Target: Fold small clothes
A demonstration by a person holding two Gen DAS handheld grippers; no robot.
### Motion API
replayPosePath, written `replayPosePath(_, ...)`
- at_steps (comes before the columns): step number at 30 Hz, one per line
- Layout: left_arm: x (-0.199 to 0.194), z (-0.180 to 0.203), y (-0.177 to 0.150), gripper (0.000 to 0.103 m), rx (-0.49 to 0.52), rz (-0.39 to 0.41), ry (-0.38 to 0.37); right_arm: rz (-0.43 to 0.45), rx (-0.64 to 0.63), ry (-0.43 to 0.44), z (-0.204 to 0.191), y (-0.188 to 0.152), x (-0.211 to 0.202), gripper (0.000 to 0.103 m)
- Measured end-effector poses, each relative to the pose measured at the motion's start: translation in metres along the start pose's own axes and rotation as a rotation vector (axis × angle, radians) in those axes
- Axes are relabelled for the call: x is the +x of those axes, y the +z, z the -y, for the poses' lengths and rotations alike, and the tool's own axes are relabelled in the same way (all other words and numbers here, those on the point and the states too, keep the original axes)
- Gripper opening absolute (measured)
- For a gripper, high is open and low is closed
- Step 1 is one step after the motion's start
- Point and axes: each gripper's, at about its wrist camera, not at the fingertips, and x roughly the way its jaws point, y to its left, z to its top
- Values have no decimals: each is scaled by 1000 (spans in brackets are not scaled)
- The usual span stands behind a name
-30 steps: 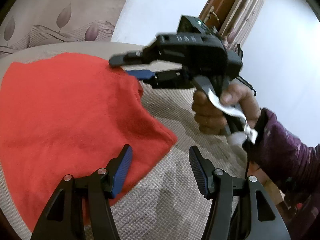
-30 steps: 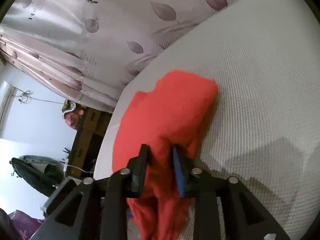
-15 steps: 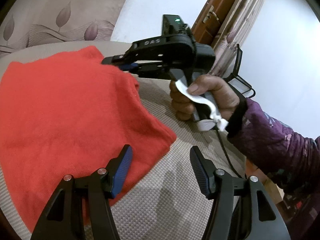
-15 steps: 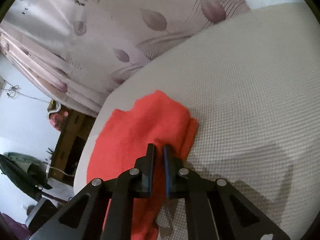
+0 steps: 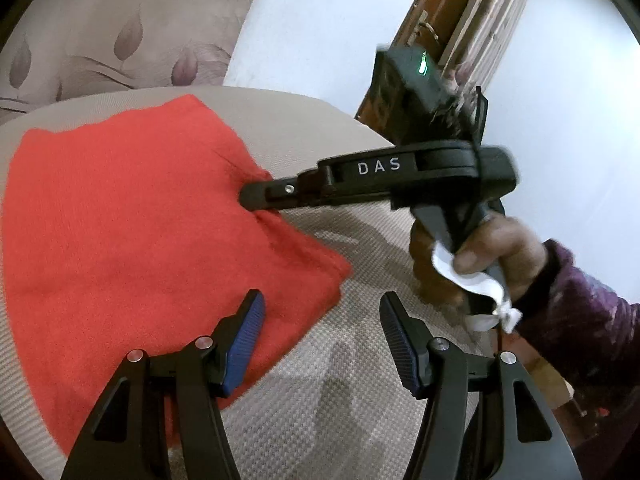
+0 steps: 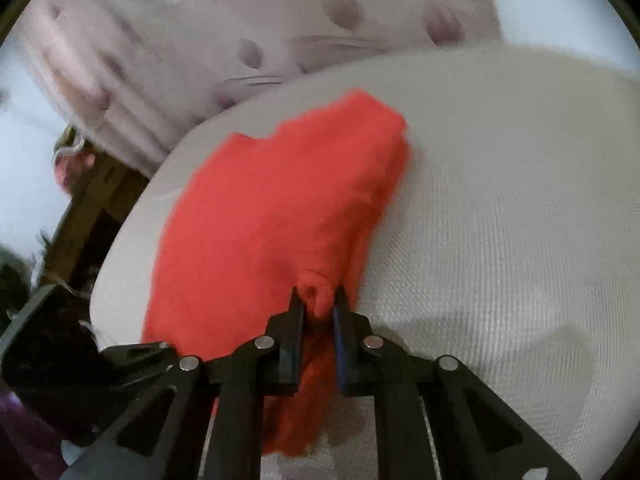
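A red knitted garment [image 5: 132, 220] lies spread on a beige woven cushion [image 5: 340, 400]. My left gripper [image 5: 320, 332] is open and empty, its left finger over the garment's near corner, its right finger over bare cushion. My right gripper [image 6: 317, 304] is shut on a pinched fold of the red garment [image 6: 272, 208] at its right edge. In the left wrist view the right gripper [image 5: 250, 196] reaches in from the right, low over the cloth.
A leaf-patterned curtain [image 5: 120, 32] hangs behind the cushion. A wooden door frame [image 5: 448, 12] and white wall stand at the right. The cushion's bare surface [image 6: 500, 220] extends to the right of the garment. Dark furniture [image 6: 80, 208] stands at the left.
My right gripper has moved down along the garment's right edge toward me, still pinching cloth. The garment's far corner now lies flat. My left gripper has stayed open and still.
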Motion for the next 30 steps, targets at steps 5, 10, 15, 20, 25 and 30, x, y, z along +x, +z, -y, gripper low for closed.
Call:
replayPosePath(5, -28, 7, 5, 60, 34, 53, 77, 0, 58, 42, 15, -3, -1, 21)
replayPosePath(10, -52, -5, 18, 60, 20, 78, 170, -9, 19, 21, -1, -3, 0, 36)
replayPosePath(15, -62, -24, 27, 61, 37, 83, 323, -4, 11, -20, -7, 1, -5, 48)
replayPosePath(20, -65, -43, 30, 61, 27, 80, 402, 4, 15, -40, -10, 6, -5, 63)
replayPosePath(25, -65, -58, 30, 64, 10, 73, 460, -4, -5, -54, -15, 8, 3, 65)
replayPosePath(30, -62, -67, 34, 74, 12, 80, 507, -14, -40, -59, -20, 12, 11, 67)
